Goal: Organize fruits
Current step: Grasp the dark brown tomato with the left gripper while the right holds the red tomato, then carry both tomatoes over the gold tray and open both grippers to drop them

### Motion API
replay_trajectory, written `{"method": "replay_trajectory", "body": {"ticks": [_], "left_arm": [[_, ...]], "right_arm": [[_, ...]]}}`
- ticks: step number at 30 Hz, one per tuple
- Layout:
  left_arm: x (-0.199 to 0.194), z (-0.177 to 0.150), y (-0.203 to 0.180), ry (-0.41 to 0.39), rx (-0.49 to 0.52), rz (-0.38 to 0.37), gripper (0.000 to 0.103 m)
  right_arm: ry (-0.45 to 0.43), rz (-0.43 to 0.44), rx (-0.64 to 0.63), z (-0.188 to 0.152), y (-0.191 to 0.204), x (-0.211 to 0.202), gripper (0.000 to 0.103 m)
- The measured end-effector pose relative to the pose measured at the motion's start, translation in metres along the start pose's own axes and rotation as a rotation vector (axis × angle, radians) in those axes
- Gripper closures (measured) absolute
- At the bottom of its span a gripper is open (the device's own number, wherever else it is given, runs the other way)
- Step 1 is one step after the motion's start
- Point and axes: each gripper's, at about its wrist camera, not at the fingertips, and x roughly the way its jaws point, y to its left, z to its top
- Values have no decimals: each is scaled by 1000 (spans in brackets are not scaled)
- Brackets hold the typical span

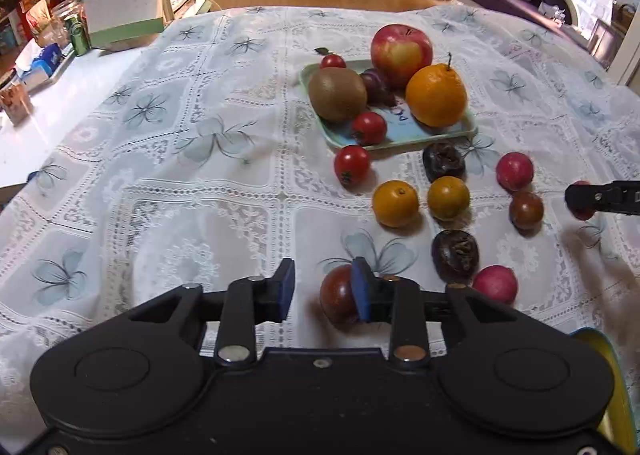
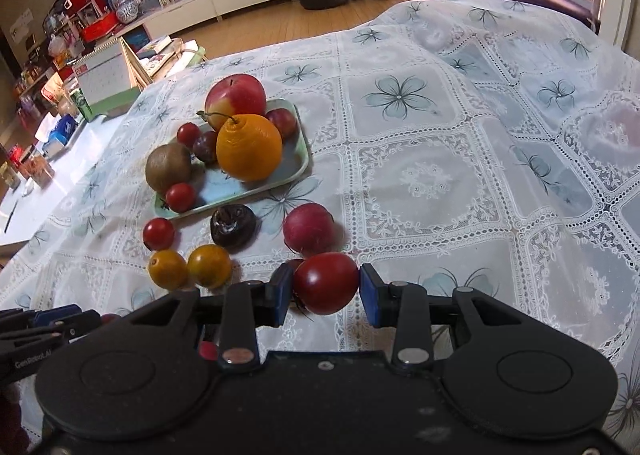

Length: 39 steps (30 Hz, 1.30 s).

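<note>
You have a table draped in a white lace cloth with grey-blue flowers [image 1: 160, 159], and directly on it lie a pale green rectangular tray [image 1: 460, 135], loose small red, orange and dark round fruits [image 1: 395, 203], and a desk calendar [image 1: 122, 5].

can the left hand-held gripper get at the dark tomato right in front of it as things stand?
Probably yes. The left hand-held gripper is open and empty, and the dark tomato lies on the tablecloth beside its right-hand pad, outside the gap. A small sideways shift should bracket it; nothing blocks that.
</note>
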Motion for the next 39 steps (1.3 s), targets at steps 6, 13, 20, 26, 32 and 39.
{"method": "replay_trajectory", "body": {"ticks": [6, 13, 20, 26, 32, 39], "left_arm": [[9, -6, -19, 38, 41, -28, 50], [25, -16, -37, 83, 59, -56, 59], [5, -14, -29, 41, 10, -41, 60], [-41, -24, -17, -26, -28, 0, 60], [-68, -51, -12, -56, -63, 65, 60], [-72, -81, -13, -24, -84, 92, 60]], "right_arm": [[10, -1, 0, -1, 1, 1, 65], [18, 1, -1, -2, 0, 1, 65], [-5, 51, -16, -5, 7, -15, 65], [-38, 119, -24, -35, 22, -57, 65], [10, 125, -63, -75, 42, -88, 65], [90, 129, -93, -109, 55, -93, 65]]}}
